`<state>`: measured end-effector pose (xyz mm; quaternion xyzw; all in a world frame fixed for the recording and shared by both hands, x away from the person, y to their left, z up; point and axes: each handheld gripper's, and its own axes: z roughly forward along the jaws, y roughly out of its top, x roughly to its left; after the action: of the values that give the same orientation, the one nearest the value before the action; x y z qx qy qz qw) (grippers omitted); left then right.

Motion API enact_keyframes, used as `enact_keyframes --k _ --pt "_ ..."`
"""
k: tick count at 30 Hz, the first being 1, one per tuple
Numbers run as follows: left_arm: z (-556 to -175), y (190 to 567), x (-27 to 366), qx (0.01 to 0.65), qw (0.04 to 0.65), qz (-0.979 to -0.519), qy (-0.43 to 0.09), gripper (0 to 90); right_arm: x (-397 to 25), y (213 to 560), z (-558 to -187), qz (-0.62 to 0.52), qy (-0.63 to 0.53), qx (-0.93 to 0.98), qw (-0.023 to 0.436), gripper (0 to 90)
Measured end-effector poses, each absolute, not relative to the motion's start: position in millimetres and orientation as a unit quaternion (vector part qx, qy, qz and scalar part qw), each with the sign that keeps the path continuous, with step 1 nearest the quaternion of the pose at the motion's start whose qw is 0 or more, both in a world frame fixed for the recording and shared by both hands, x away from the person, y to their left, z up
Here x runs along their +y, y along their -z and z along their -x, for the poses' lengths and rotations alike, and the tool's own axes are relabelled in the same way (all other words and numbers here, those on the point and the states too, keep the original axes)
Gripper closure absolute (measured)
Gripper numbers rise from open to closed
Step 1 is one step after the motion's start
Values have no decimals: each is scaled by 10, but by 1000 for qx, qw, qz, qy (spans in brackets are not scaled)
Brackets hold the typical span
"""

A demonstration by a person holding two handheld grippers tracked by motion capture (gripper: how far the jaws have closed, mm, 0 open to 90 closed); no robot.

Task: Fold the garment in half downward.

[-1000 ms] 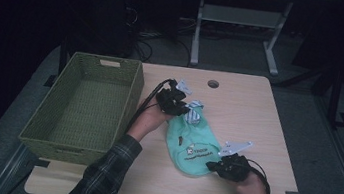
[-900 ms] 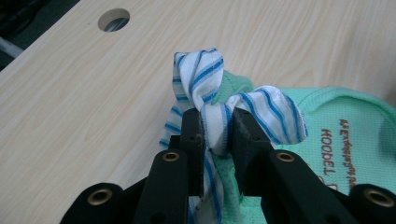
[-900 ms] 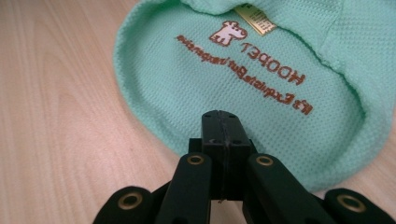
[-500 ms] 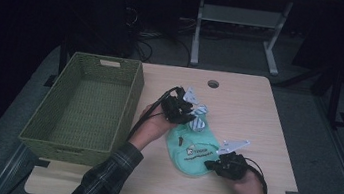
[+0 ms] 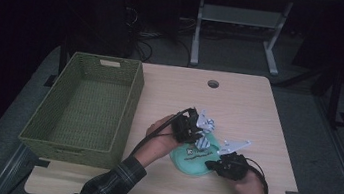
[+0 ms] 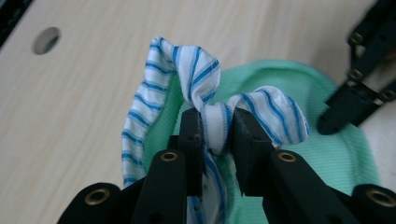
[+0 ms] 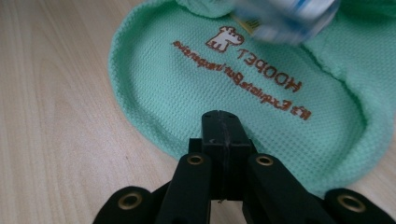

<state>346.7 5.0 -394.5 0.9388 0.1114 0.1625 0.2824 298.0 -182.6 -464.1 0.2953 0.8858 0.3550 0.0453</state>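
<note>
Centre of high view, low on table [image 5: 268,115]: we fold mint-green pet garment [image 5: 195,156], wicker basket [image 5: 86,103] at frame left. Left gripper [image 6: 217,128] clamps blue-striped trim [image 6: 201,79] between jaws — cloth bunches above tips, trim lifted over garment middle. Right gripper [image 7: 223,126] jaws closed, apparently pinning or pinching garment's near edge; grip itself unclear. Likely step — folding trim end over. Next: we lay trim flat on printed panel, then release.

Mint-green cloth [image 7: 187,93] with brown lettering, blue-and-white striped cloth [image 6: 205,88], olive basket [image 5: 83,105]
</note>
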Motion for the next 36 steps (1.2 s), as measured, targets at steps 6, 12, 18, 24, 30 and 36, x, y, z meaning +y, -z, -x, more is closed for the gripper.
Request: enact_keyframes --k 6,12,18,24,30,36 --pt "-3439 4059 8 109 278 -944 -140 722 -1903 4598 -2971 -300 -358 883 52 898" --pt "-3465 4090 44 120 293 -943 -106 636 -2017 4563 -2969 -313 -365 875 60 898" --pt "-3510 3940 152 132 331 -929 -98 543 -2055 4551 -2974 -313 -365 875 65 897" --pt "-3662 3814 237 155 342 -920 -111 542 -2052 4557 -2964 -319 -366 872 62 898" --pt "-3838 3969 180 174 318 -927 -92 536 -2040 4576 -2963 -317 -361 875 56 898" --pt "-3895 4102 150 173 305 -933 -79 717 -2033 4602 -2968 -316 -355 878 54 897"
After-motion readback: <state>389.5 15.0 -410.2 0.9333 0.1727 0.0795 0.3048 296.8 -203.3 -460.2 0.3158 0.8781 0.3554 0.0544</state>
